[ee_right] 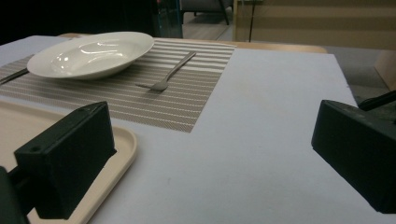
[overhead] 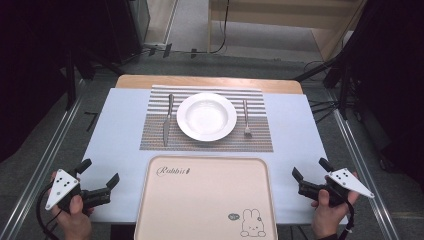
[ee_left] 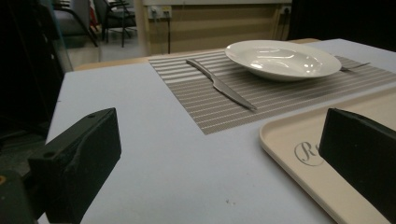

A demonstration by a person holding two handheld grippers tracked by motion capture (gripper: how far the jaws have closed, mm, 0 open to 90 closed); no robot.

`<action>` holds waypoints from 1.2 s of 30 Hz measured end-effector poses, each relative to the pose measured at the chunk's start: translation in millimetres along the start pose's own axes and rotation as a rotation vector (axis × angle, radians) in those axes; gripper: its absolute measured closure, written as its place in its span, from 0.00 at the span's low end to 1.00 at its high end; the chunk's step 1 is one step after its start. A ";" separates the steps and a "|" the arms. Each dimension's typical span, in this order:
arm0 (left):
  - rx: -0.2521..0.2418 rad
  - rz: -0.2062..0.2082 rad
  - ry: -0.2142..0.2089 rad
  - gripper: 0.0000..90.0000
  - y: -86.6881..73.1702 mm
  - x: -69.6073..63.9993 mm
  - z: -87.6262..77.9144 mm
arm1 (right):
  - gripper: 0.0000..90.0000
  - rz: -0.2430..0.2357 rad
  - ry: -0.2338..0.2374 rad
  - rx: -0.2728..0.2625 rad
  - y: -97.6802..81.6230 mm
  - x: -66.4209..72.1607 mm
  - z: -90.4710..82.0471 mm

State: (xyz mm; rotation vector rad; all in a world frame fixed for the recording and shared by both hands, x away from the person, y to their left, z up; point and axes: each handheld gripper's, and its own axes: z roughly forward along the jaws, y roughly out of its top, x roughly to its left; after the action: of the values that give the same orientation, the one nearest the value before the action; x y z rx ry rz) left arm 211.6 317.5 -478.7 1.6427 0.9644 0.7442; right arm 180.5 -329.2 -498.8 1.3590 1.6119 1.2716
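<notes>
Your left gripper [overhead: 100, 181] and right gripper [overhead: 311, 176] flank the beige tray [overhead: 205, 200], jaws spread wide and empty. Beyond the tray, on the striped placemat [overhead: 155, 140], a knife [overhead: 167, 119], white plate [overhead: 206, 116] and fork [overhead: 246, 118] wait. Nothing is started; reach forward over the tray for a piece.

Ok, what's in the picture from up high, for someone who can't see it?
A white plate sits on a striped placemat, with a knife left of it and a fork right. Nearer is an empty beige tray. An open claw waits on each side: left, right.
</notes>
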 end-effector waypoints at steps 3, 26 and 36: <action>0.004 0.003 -0.013 0.00 0.5 -2.3 1.9 | 0.00 -0.006 0.003 -0.005 0.6 1.8 -1.0; 0.025 0.033 -0.089 0.00 41.8 -23.0 23.8 | 0.00 -0.057 0.025 -0.015 1.0 12.1 -4.1; 0.042 0.025 -0.104 0.00 64.4 -26.4 52.6 | 0.00 -0.058 0.039 -0.005 -0.8 12.6 -4.7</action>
State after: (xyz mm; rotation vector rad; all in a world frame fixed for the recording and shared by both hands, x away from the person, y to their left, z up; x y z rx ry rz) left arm 258.1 261.5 -430.6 1.7156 0.8919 0.6523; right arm 173.0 -318.2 -496.9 1.2819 1.6616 1.2741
